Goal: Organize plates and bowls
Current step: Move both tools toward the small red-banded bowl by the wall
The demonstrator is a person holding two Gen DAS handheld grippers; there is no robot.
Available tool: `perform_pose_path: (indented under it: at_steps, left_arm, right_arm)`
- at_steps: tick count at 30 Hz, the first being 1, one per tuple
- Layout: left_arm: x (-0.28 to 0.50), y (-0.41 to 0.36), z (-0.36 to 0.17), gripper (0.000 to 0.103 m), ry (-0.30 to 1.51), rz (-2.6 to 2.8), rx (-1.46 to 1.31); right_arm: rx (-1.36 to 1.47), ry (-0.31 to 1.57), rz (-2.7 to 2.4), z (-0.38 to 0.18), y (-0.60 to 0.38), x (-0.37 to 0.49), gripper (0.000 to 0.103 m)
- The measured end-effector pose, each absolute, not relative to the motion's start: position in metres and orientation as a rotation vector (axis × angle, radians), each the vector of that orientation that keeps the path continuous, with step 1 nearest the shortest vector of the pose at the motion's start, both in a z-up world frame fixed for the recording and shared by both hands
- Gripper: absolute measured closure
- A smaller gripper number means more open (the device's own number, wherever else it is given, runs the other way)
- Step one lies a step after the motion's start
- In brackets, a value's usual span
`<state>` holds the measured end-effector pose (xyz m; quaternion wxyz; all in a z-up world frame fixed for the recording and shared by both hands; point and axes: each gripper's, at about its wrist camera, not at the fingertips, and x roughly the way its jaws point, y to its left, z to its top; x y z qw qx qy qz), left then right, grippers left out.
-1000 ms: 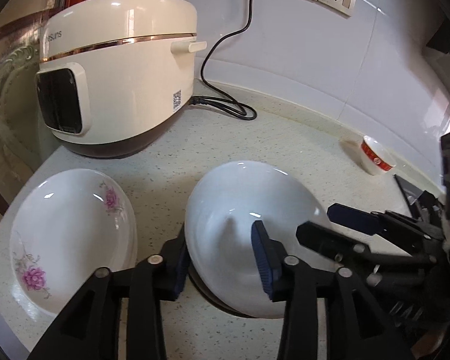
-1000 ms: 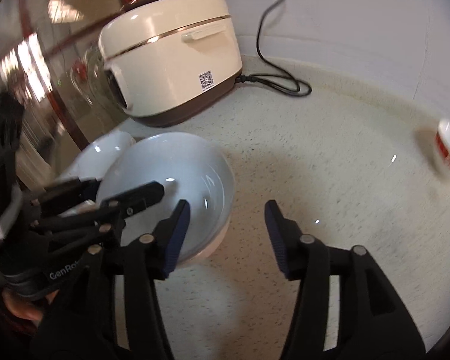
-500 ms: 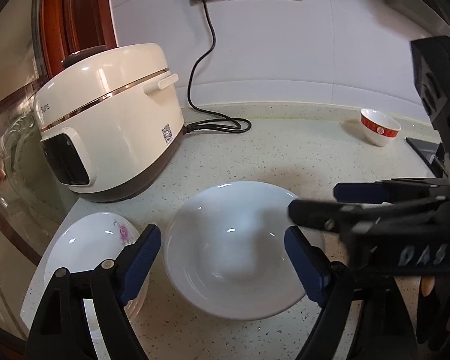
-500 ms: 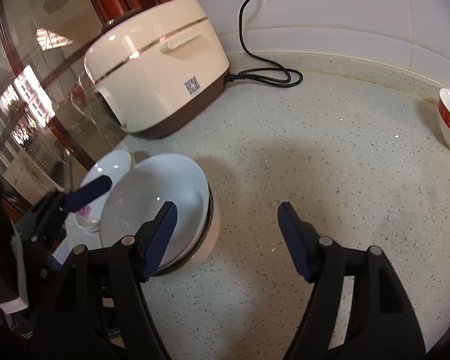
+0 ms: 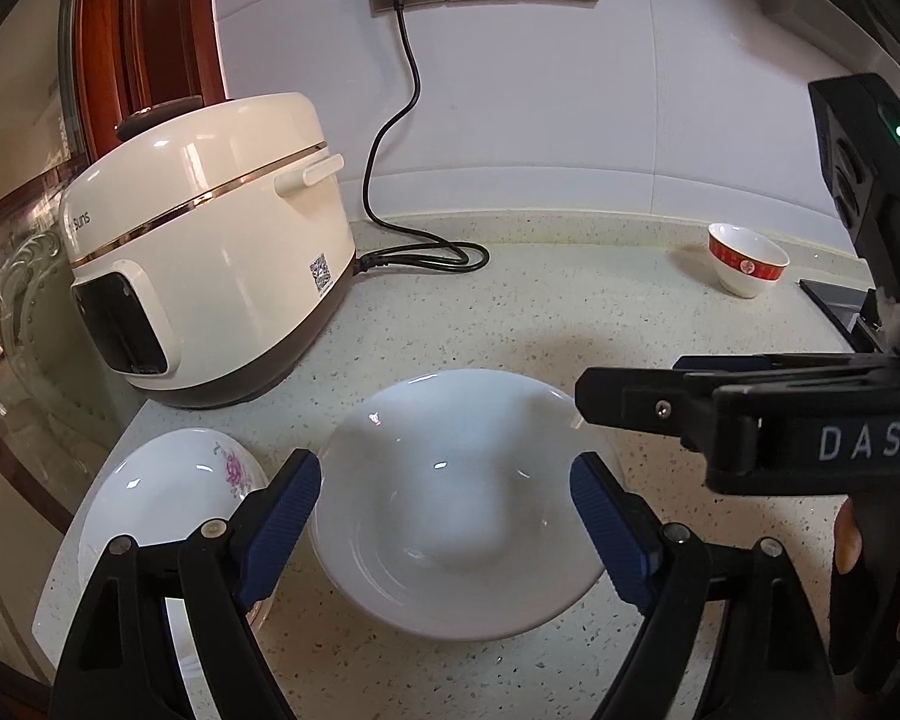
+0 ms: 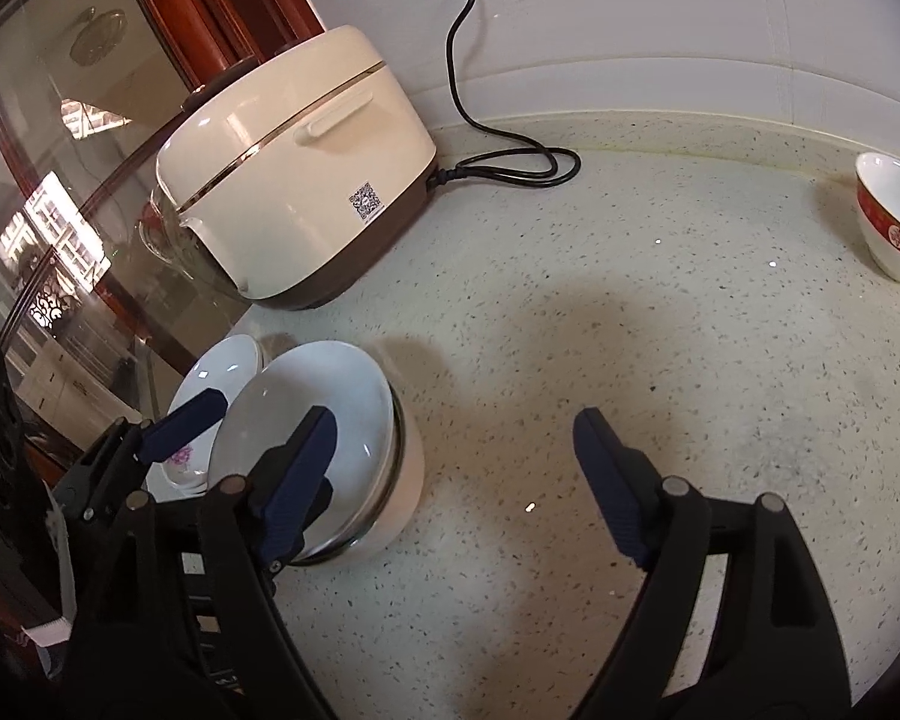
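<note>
- White plate point(image 5: 450, 510): plain, glossy and deep, lying upright at the 6 o'clock middle of the left wrist view, atop a pale bowl point(image 6: 405, 480) (seen from the right wrist view, a dark rim between them).
- Floral plate point(image 5: 168, 498): white with pink flowers, just beside it at 8 o'clock, at the counter's corner.
- Red-banded bowl point(image 5: 746, 259): small, white, upright, well apart at 2 o'clock near the wall.

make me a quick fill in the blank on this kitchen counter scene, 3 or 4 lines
1. The rice cooker has its cord plugged into the ____ wall socket.
2. The flowers on the plate left of the plain white plate are ____.
3. The small bowl near the wall has a ____ band.
4. Both the left gripper and right gripper are ____.

Answers: leftmost; pink; red; open
</note>
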<state>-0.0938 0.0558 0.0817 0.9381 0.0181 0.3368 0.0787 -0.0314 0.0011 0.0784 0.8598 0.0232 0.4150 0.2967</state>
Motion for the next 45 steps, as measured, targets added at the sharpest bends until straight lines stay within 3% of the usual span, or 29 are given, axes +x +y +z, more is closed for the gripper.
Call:
perform_pose_path:
  at_steps: [8,16,26,33,45]
  left_arm:
    - [-0.085,0.039,0.082,0.017,0.678,0.111,0.044]
    - [-0.057,-0.015,0.095,0.017,0.63,-0.006,0.069]
    - [0.049,-0.069,0.078,0.016,0.716,-0.025,-0.04]
    - [0.085,-0.071,0.046,0.016,0.787,-0.025,-0.135]
    - [0.088,-0.033,0.037,0.016,0.809,0.072,-0.3]
  right_arm:
    - [0.069,0.862,0.593,0.084,-0.012,-0.027,0.018]
    - [0.182,0.78,0.374,0.106,-0.089,-0.004,0.017]
    - [0.469,0.624,0.051,0.113,-0.211,0.008,0.017]
    - [0.576,0.639,-0.106,0.09,-0.26,0.02,0.017]
    - [0.634,0.687,-0.037,0.072,-0.245,0.053,0.017]
